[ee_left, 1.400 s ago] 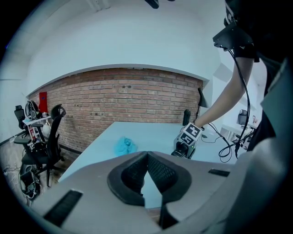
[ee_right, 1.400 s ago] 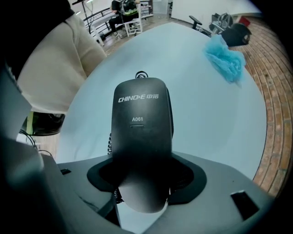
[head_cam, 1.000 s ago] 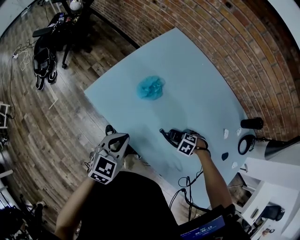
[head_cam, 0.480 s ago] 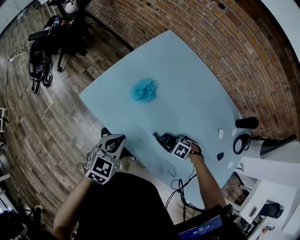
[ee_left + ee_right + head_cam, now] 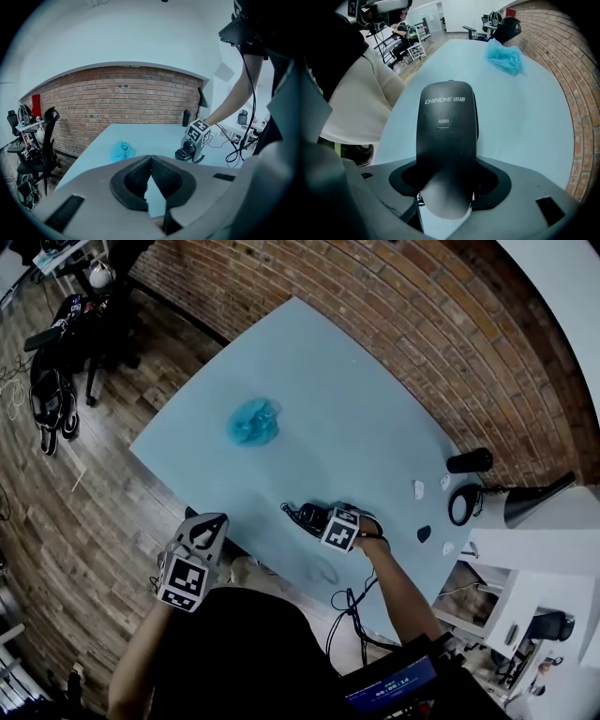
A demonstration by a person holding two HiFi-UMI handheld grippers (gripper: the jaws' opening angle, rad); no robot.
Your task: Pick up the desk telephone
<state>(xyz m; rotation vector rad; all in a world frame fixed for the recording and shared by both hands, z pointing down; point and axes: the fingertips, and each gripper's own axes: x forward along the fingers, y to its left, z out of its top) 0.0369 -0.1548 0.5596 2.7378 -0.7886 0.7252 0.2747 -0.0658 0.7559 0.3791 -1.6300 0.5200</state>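
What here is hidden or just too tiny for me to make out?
Telephone: right gripper view shows only its labelled face; in head view the right gripper covers most of it.
Small bits at the table edge: head view, too small to identify.
Blue bundle: material unclear, too small in every view.

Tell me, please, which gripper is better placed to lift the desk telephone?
Right. The right gripper has the desk telephone between its jaws on the blue table. The left gripper is shut and empty, held off the table's near edge beside the person's body.
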